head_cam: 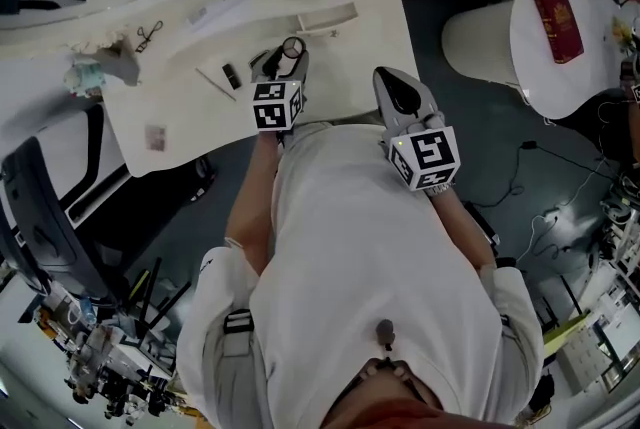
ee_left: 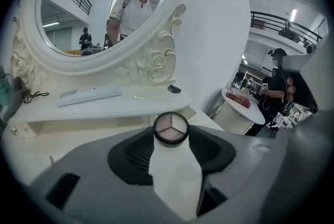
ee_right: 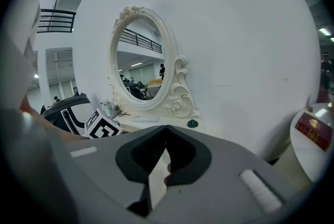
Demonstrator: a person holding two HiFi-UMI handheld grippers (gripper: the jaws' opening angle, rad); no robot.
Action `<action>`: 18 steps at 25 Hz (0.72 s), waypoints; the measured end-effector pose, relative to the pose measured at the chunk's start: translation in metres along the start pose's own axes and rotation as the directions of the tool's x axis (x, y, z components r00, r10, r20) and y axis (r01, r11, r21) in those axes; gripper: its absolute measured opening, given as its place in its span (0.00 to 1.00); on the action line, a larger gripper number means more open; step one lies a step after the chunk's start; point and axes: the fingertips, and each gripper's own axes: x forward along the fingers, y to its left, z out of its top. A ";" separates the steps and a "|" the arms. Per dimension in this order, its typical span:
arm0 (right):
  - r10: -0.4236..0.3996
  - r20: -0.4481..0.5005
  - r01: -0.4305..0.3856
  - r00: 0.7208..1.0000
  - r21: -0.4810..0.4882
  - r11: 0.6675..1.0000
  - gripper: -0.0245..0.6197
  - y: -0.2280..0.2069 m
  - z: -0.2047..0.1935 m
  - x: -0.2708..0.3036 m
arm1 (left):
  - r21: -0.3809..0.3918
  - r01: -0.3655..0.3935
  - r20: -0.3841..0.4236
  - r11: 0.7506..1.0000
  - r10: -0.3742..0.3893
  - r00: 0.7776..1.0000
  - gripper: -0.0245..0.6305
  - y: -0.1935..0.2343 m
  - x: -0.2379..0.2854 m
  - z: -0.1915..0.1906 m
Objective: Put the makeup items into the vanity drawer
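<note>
L gripper [ee_left: 170, 135] is clamped on a round three-shade compact [ee_left: 170, 128]. It's pinched by the rim right at the jaw tips, prob so nothing presses on the pans. It's a disc, so no real long axis; the clear face tilts up and back toward the gripper. R gripper [ee_right: 166, 134] is clenched tight on nothing, idle imo. Just past the compact is the vanity top [ee_left: 62, 134], then a dark green cap [ee_left: 174, 89] below the mirror [ee_left: 68, 19]. Can't spot the drawer tbh.

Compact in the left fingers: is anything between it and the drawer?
Nothing visible. The compact sits in the left gripper, and only bare tabletop lies between it and the drawer ahead.
</note>
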 end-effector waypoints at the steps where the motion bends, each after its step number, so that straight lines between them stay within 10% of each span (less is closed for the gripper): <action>1: -0.012 -0.003 0.012 1.000 0.003 1.000 0.05 -0.006 -0.001 -0.002 | 0.004 0.007 -0.005 1.000 -0.007 1.000 0.37 -0.003 0.007 0.002; 18: -0.143 -0.037 0.146 0.989 0.089 0.985 0.05 -0.056 -0.022 -0.027 | 0.025 0.046 -0.096 0.999 -0.044 0.994 0.37 -0.024 0.079 0.011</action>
